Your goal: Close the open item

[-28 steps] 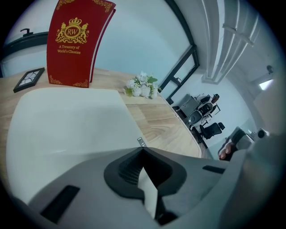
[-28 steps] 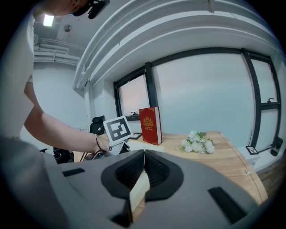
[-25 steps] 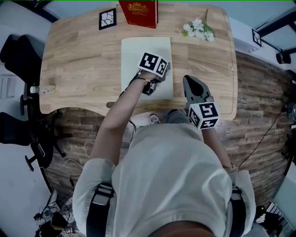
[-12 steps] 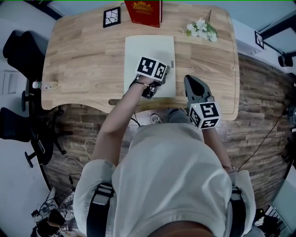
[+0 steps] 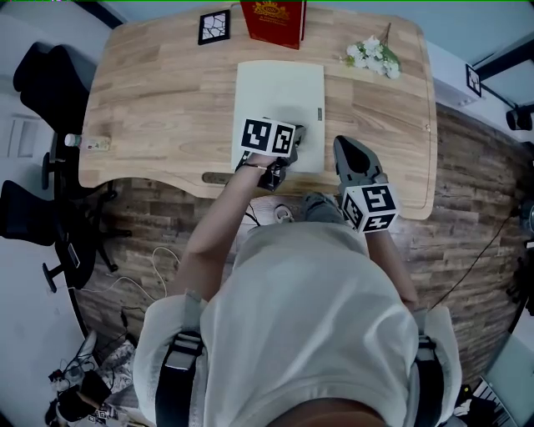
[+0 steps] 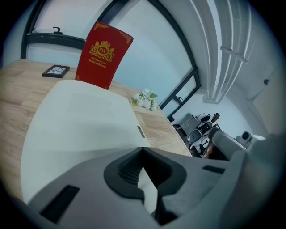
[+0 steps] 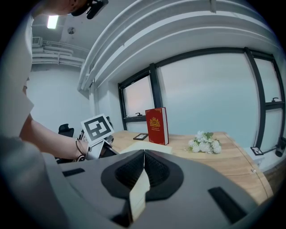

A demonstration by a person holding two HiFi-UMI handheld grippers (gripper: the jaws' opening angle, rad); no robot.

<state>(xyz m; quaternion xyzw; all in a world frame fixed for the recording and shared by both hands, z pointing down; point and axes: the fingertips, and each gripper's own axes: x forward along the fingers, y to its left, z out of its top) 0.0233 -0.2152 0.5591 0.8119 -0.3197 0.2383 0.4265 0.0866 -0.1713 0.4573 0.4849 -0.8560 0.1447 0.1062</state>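
Both sets of jaws pressed together, nothing pinched: left gripper over the flat pale item, right gripper just beside it.

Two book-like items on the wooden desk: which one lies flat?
The cream-white rectangular folder in the middle of the wooden desk lies flat. The red hardcover book with the gold crest stands upright at the far edge.
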